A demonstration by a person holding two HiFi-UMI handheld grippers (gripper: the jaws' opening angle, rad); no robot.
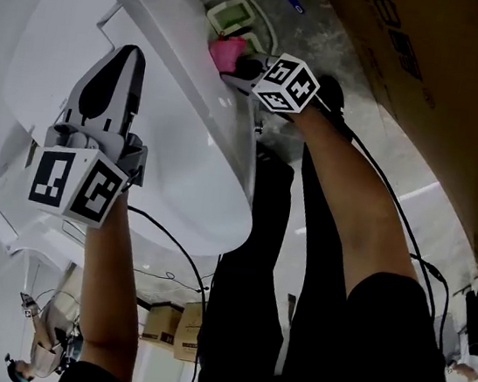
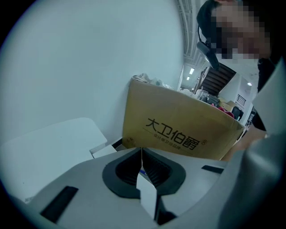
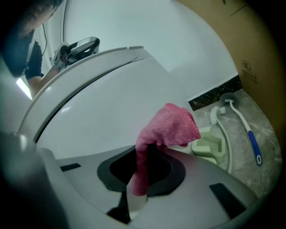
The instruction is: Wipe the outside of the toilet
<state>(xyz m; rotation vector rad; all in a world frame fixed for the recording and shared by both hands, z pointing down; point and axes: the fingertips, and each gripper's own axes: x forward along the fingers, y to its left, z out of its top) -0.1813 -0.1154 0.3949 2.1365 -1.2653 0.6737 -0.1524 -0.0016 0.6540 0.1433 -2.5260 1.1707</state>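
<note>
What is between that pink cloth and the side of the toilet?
Nothing visible. The right gripper is shut on the pink cloth, which sits close beside the white outer side of the toilet with no object between them. Whether they touch cannot be told.

Narrow gap between toilet [image 1: 178, 124] and cardboard box [image 1: 412, 87]; brush holder [image 1: 234, 16] stands in it.

We see a glossy, smooth white toilet [image 1: 171, 106], a fuzzy pink cloth [image 3: 167, 127], a matt brown cardboard box [image 2: 178, 127] and a speckled stone floor [image 3: 241, 147].
</note>
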